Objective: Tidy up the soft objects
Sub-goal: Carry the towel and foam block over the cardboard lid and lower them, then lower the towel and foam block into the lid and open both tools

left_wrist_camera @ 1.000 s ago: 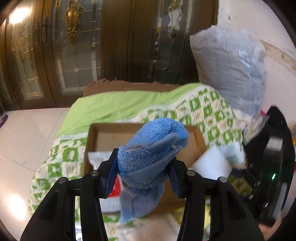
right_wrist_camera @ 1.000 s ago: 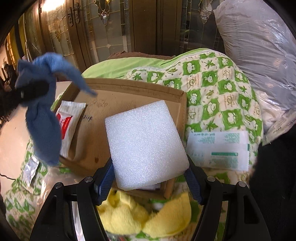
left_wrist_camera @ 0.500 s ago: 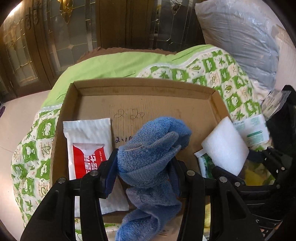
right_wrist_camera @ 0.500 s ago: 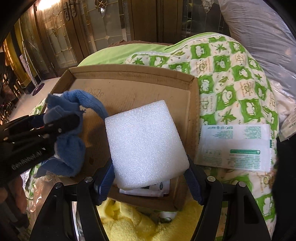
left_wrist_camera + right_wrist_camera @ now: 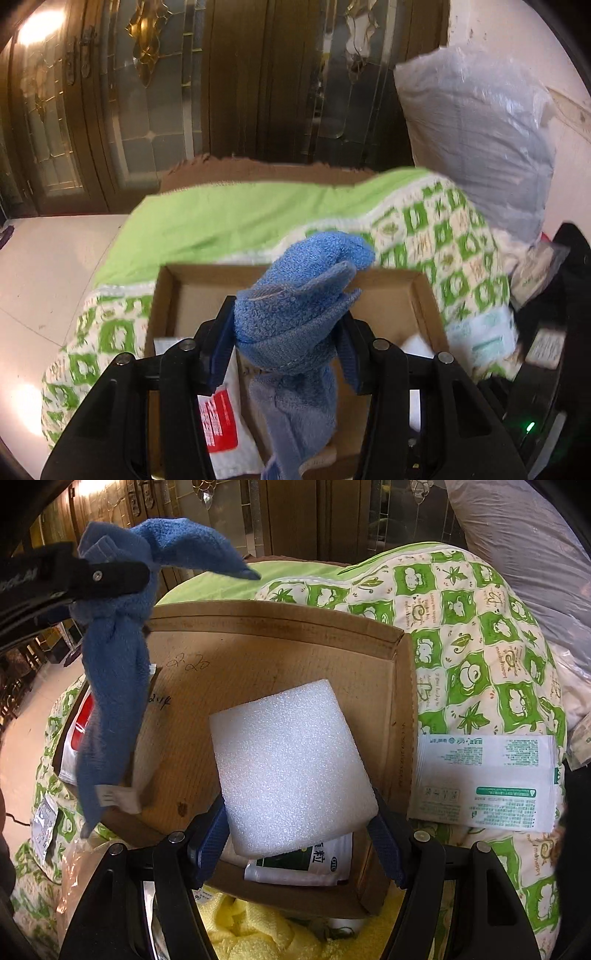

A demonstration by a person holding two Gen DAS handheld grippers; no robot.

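My left gripper (image 5: 284, 350) is shut on a blue towel (image 5: 295, 314), whose tail hangs down over the open cardboard box (image 5: 424, 295). In the right wrist view the same blue towel (image 5: 114, 657) dangles from the left gripper (image 5: 110, 579) above the box's left side. My right gripper (image 5: 295, 834) is shut on a white foam block (image 5: 291, 768), held above the near right part of the cardboard box (image 5: 258, 653).
Inside the box lie a white packet with a red label (image 5: 218, 417) and a green-printed packet (image 5: 306, 864). A white-green packet (image 5: 484, 779) rests on the green patterned quilt (image 5: 472, 635) beside the box. A yellow towel (image 5: 251, 930) lies in front of it. A bagged grey pillow (image 5: 476, 140) stands behind.
The left gripper dipped the blue towel low over the box, then came back up and away to the left. The right gripper carried the foam block closer over the box.
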